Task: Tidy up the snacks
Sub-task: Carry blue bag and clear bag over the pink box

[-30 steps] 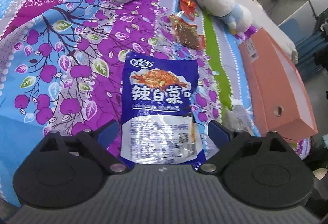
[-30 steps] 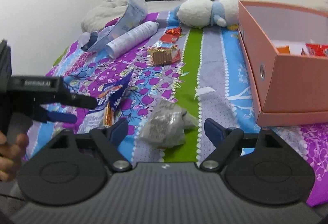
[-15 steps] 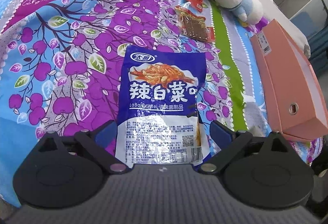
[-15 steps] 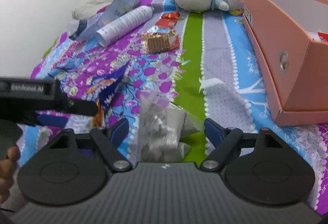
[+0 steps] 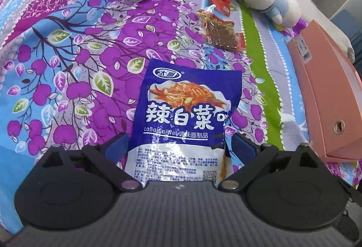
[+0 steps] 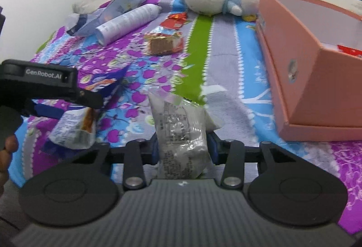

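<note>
Lying on the bedspread (image 6: 226, 48) near the pink box (image 6: 301, 88), the clear snack packet (image 6: 181, 134) is clamped by the just-closing right gripper (image 6: 182, 152). Left gripper (image 5: 178, 152) stands open astride the blue snack bag (image 5: 187, 111).

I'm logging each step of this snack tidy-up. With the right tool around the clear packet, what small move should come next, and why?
Probably lift it. The right tool has just been closing, and its pads now sit against both sides of the clear packet, which still lies on the bedspread. Raising it would clear the way toward the open pink box on the right.
</note>
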### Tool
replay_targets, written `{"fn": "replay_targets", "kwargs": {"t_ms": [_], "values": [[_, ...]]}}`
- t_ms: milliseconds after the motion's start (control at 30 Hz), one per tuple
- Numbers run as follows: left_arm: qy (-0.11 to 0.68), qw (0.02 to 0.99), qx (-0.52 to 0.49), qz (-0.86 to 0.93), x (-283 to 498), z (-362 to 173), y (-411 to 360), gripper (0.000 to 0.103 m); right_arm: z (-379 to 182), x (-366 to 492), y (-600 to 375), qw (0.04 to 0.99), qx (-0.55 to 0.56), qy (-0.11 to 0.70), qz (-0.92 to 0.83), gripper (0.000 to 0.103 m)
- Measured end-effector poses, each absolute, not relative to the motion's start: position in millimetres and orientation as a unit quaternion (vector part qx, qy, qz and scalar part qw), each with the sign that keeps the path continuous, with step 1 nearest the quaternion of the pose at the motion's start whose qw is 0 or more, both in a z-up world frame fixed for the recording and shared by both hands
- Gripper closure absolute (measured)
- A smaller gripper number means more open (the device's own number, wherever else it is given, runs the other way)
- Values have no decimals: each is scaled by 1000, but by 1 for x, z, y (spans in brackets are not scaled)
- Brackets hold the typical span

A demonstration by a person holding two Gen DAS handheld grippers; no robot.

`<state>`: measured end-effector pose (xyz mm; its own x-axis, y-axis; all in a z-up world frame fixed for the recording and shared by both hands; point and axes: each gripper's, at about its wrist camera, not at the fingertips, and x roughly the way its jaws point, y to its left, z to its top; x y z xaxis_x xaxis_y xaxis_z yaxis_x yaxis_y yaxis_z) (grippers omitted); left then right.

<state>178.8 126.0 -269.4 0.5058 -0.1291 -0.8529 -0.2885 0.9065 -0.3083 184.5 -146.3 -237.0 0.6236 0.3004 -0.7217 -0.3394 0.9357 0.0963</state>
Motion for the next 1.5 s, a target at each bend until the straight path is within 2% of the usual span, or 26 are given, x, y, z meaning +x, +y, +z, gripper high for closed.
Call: {"fn": "replay_targets", "kwargs": {"t_ms": [167, 267, 433, 567, 867, 1500], "values": [[500, 844, -185, 58, 181, -273, 117, 6, -242, 187, -152, 899, -25, 403, 170, 59], [497, 848, -170, 63, 181, -272, 113, 15, -242, 187, -152, 899, -25, 402, 171, 59], [493, 851, -174, 55, 182, -264, 113, 39, -235, 189, -152, 902, -25, 397, 165, 59], [487, 857, -167, 28, 180, -250, 106, 47, -229, 193, -156, 897, -18, 410, 161, 59], [457, 873, -167, -7, 183, -207, 90, 48, -194, 187, -162, 910, -7, 382, 159, 59], [376, 907, -162, -98, 176, -82, 33, 48, -78, 175, -197, 950, 1, 277, 143, 59]]}}
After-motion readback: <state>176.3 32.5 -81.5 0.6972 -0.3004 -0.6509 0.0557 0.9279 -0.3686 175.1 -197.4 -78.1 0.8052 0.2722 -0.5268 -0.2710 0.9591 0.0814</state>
